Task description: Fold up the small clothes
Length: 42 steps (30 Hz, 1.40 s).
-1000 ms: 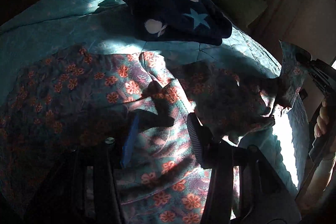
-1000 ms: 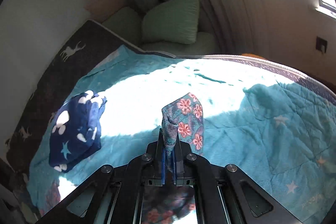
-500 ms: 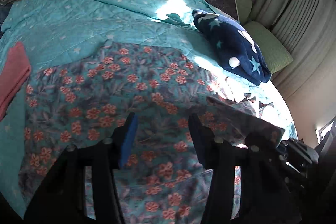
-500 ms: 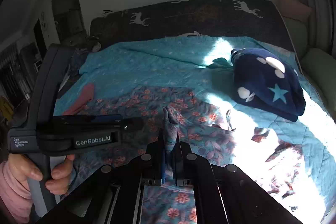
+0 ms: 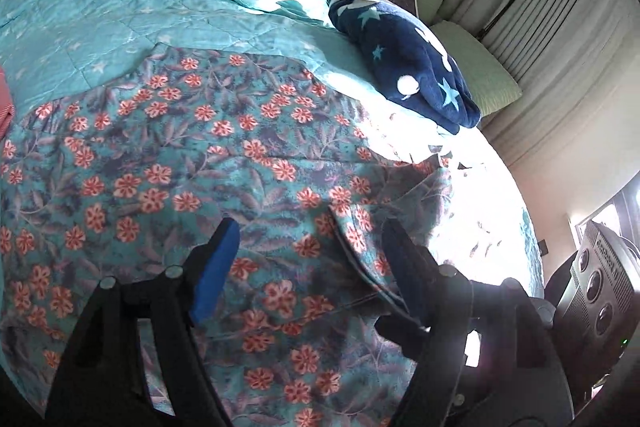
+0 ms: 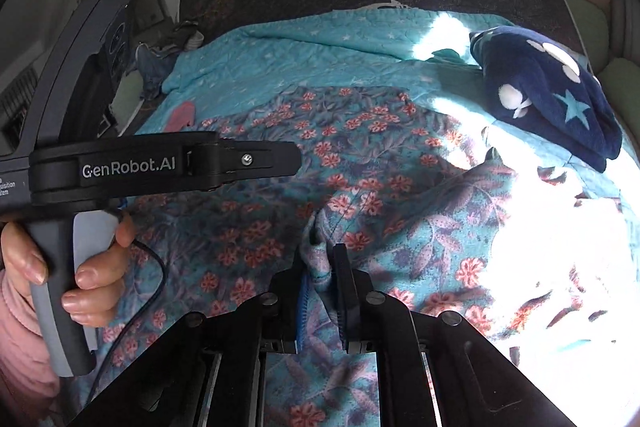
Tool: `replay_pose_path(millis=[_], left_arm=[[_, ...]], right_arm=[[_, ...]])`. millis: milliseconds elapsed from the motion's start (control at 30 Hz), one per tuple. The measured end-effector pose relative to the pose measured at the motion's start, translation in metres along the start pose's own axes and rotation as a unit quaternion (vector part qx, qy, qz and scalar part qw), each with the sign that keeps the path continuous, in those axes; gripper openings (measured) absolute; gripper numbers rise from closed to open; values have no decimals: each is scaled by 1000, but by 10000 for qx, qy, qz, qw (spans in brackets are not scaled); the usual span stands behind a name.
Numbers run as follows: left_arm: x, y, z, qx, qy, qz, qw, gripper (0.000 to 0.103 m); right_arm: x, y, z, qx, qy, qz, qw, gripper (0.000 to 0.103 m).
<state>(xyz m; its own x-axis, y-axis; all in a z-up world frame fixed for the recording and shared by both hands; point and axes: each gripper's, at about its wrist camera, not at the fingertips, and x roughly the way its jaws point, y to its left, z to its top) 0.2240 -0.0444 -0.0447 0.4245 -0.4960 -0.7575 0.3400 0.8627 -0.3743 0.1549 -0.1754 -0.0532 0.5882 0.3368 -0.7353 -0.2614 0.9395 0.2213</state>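
Bed (image 6: pixel 280 67) under teal star quilt, deer-print headboard behind. Floral garment (image 5: pixel 224 163) spread flat mid-quilt; navy star blanket (image 5: pixel 404 67) bundled beyond its far right corner.

Step, by judgement: fold just laid over, release under way.

Left claw (image 5: pixel 308 247) jaws opening, wide, nothing between, floral garment beneath.

Right claw (image 6: pixel 320 279) jaws opening, narrow gap, garment corner bunched between pads.

Next: free the corner without dragging the fold, then grasp fresh edge.

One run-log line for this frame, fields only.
stage: fold laid | left tool: opening, empty | right tool: opening, teal floral-print fabric garment fold between pads | surface: turquoise star-quilted bedspread
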Motion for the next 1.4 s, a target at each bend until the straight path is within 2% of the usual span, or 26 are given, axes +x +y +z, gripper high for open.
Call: replay_pose_path(millis=[133, 367, 400, 433, 500, 600, 733, 867, 1000, 1067, 1200, 1267, 1333, 1400], left_arm=[[8, -3, -4, 30, 185, -51, 9998, 74], [37, -23, -6, 206, 622, -246, 9975, 73], [41, -27, -6, 245, 637, -244, 9974, 61], [44, -31, -6, 290, 660, -241, 9971, 37], [50, -38, -5, 364, 752, -225, 9963, 6], [33, -46, -4, 501, 342, -140, 9981, 6], [-10, -45, 11, 531, -275, -96, 9982, 6], [-47, -26, 27, 523, -764, 227, 9954, 6], [-61, 6, 36, 413, -846, 603, 9937, 6], [-61, 19, 35, 367, -811, 801, 9928, 6], [-64, 48, 33, 150, -775, 1045, 9914, 6], [-69, 60, 36, -57, -834, 983, 9916, 6], [-79, 70, 40, -351, -913, 663, 9930, 6], [-83, 63, 47, -375, -971, 475, 9934, 6]], right_arm=[[-2, -3, -14, 199, 194, 327, 9991, 24], [-22, -18, -34, 604, 253, 536, 9964, 25], [-23, -18, -36, 629, 281, 547, 9961, 25], [-24, -20, -37, 673, 310, 558, 9957, 25], [-23, -23, -41, 781, 370, 551, 9947, 25], [-21, -30, -43, 940, 406, 519, 9934, 25], [-30, -38, -43, 985, 269, 457, 9937, 26], [-36, -44, -41, 1045, 199, 430, 9934, 27], [-42, -44, -38, 977, 112, 402, 9943, 30], [-45, -45, -37, 948, 62, 345, 9949, 36], [-49, -53, -39, 989, 31, 133, 9950, 37], [-53, -60, -40, 1034, 14, -59, 9946, 37], [-53, -63, -39, 1068, 6, -166, 9941, 37], [-53, -71, -38, 1176, 58, -189, 9929, 38]])
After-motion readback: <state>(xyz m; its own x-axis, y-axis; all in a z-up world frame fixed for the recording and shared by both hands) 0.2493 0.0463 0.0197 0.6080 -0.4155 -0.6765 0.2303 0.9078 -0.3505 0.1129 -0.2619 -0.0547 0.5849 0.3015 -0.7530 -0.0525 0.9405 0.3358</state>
